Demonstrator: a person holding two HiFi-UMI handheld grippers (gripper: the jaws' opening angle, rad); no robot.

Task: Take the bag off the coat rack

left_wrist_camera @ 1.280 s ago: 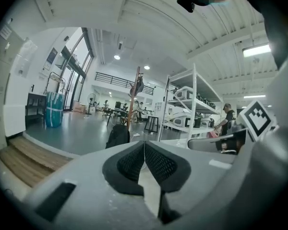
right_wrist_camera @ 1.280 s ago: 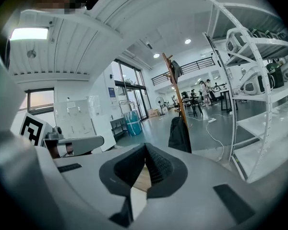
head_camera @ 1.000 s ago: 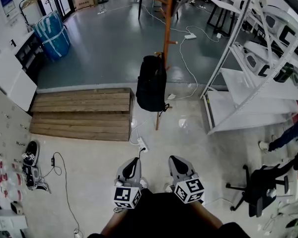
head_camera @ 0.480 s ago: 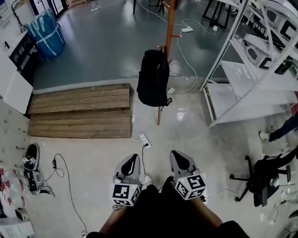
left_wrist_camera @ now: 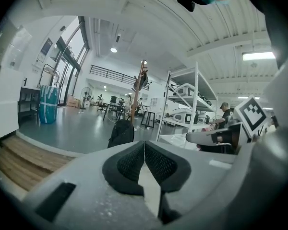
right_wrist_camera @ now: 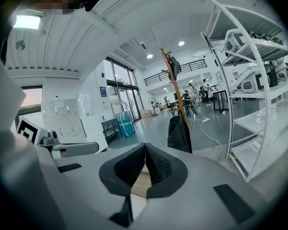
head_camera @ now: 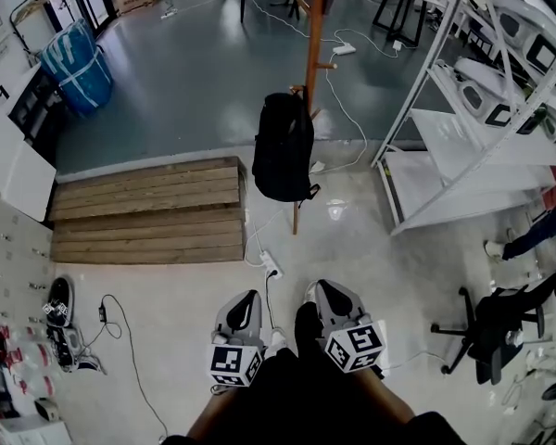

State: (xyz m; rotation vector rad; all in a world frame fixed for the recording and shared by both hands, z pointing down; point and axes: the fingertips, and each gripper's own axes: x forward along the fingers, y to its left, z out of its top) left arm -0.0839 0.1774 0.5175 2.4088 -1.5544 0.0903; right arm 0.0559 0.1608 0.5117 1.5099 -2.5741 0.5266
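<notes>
The left gripper (head_camera: 246, 302) and right gripper (head_camera: 328, 297) are being held low, jaws closed on nothing, since the bag (head_camera: 283, 148) is hanging from the coat rack (head_camera: 313, 54), well apart.

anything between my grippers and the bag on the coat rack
Nothing visible stands between the left gripper, the right gripper and the bag on the coat rack. Only a power strip and its cable lie on the floor along the way; the wooden platform is off to the left.
</notes>
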